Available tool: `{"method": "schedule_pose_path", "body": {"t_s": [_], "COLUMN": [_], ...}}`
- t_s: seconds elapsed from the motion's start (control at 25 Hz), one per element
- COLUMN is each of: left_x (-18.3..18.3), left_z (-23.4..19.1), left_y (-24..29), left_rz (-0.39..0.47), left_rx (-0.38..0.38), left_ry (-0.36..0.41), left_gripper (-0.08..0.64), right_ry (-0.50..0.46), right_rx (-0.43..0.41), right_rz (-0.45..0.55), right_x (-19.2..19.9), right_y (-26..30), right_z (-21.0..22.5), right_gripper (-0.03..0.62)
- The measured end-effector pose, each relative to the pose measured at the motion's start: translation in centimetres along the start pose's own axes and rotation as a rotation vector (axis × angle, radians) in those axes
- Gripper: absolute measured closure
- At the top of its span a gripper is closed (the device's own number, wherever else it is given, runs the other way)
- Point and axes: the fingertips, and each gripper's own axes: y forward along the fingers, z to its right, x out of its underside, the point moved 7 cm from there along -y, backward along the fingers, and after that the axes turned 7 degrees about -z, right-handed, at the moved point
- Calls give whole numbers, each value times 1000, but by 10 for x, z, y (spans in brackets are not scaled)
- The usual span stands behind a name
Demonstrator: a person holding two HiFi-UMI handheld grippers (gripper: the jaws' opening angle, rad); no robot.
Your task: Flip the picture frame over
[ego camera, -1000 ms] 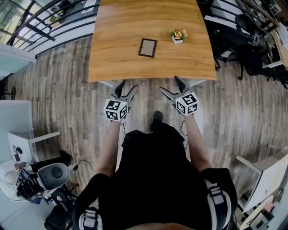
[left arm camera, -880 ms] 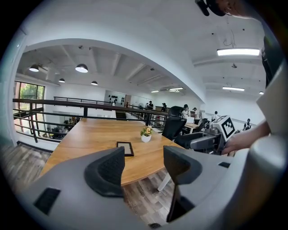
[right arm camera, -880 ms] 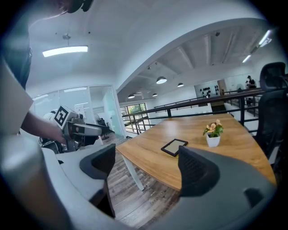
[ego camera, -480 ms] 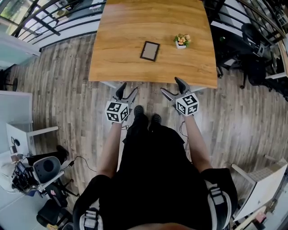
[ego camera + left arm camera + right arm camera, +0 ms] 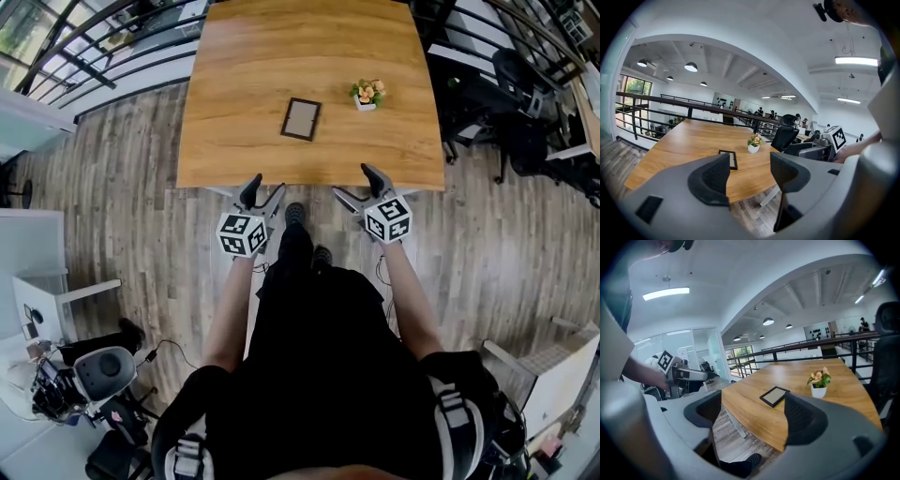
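Stepped in since half a second ago: near edge of the surface [image 5: 281, 56] now sits right at the tips of both tools, and one shoe [image 5: 294, 214] is forward between them. Left tool [image 5: 263, 189] and right tool [image 5: 354, 185] are level with each other, just short of that edge, over the wood floor [image 5: 122, 187]. Left tool [image 5: 749, 173] is wide open with nothing between the jaws; right tool [image 5: 752, 411] likewise, wide open and holding nothing. Picture frame [image 5: 300, 119] lies flat near the middle of the surface, well apart from both tools, with a pale panel inside a dark border facing up. Long axis runs roughly away from me, far end tipped slightly to my right. From the left tool the picture frame [image 5: 732, 158] shows just past the left jaw; from the right tool it [image 5: 774, 396] sits in the gap between the jaws. Flower pot [image 5: 367, 94] stands upright to the frame's right, a little farther back, not touching it.
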Motion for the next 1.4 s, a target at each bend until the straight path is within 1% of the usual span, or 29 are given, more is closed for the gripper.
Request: {"method": "schedule_pose_path", "body": {"t_s": [0.16,0.44,0.6,0.8,0.92,1.12,1.28,1.4], "left_x": [-11,-23,-28,-33,-36,-48,-51,-55], "left_z": [-6,-16,-33,-58,-78,-106,-123,-134], "left_y": [20,51,66,87,101,127,150,161], "left_rz": [-4,-25,-26,-55,-72,-105,-146,-156], "left_rx": [26,64,70,88,96,105,123,141], "left_ry": [-14,5,-15,-39,-53,-25,-8,-1], "left_gripper": [287,287,287,287,287,287,287,287], "right_ry": [10,46,66,116,123,115,145,167], "right_rx": [21,75,83,112,126,164,200,210], "right_rz": [-2,-21,-32,-49,-61,-73,-74,-72], "right_x": [-7,-5,-9,-15,-23,-40,-43,-43], "right_y": [0,9,24,50,69,92,104,117], "right_z": [13,35,43,59,68,85,99,104], "right_gripper": [172,173,178,186,188,189,189,189]}}
